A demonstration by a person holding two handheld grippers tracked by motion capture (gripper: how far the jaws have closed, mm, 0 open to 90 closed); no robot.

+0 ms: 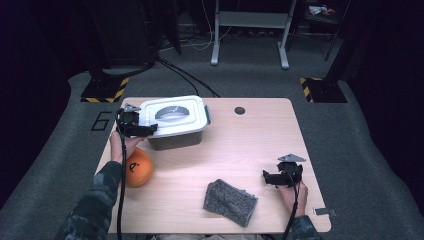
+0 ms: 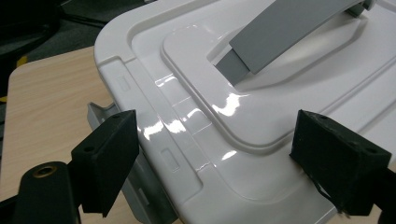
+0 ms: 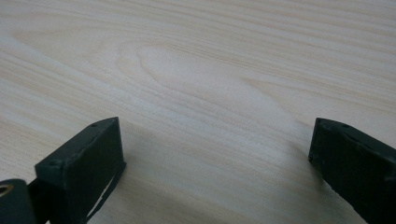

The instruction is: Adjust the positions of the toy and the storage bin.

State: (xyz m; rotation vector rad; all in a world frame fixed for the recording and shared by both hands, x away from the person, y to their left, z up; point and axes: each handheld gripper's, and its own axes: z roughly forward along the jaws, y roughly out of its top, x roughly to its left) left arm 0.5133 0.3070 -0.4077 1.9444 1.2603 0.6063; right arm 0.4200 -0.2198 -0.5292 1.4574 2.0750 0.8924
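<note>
Two tools are in use, one per hand. The left tool (image 1: 142, 129) sits at the near-left corner of the box (image 1: 176, 134), jaws wide and straddling the edge of the white lid (image 2: 243, 116) above the grey latch (image 2: 100, 114); the pads do not press on anything. Probable reason: lining up to work that latch or lift the lid. The box stands upright toward the far left of the counter (image 1: 260, 145), long axis running left to right, grey handle (image 2: 285, 28) lying flat along it. The right tool (image 1: 272, 178) rests low over bare counter (image 3: 196, 84), jaws wide and empty, likely parked. An orange ball (image 1: 137, 168) and a grey cloth (image 1: 230, 201) lie near.
</note>
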